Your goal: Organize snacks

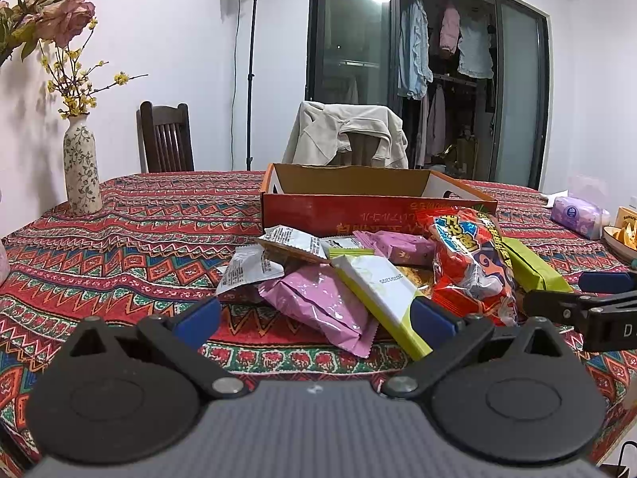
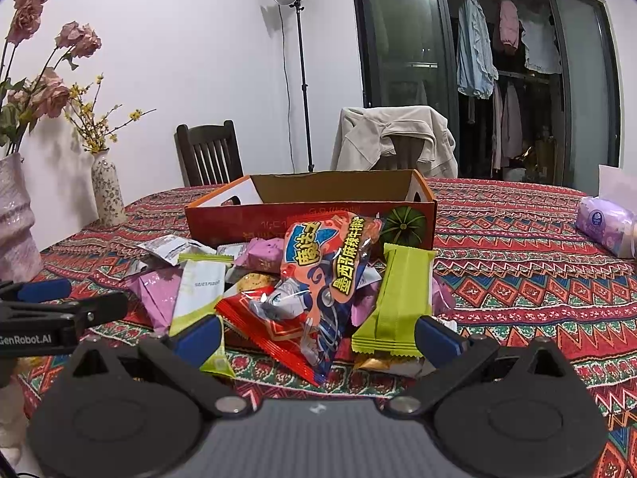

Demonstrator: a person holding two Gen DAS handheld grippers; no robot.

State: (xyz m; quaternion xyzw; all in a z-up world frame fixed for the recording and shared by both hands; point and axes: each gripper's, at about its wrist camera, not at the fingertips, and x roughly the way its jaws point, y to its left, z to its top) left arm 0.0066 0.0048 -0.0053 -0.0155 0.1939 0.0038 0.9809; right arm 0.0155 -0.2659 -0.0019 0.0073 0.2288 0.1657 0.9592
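Observation:
A heap of snack packets lies on the patterned tablecloth in front of an open red cardboard box. The heap holds a large red bag, a pink packet, a white and lime packet and a lime green bar. My left gripper is open, low over the near edge of the heap, nothing between its fingers. My right gripper is open too, its fingers either side of the red bag's near corner.
Two flower vases stand at the table's left. Purple tissue packs and a snack plate lie at the right. Two chairs, one draped with a jacket, stand behind the table.

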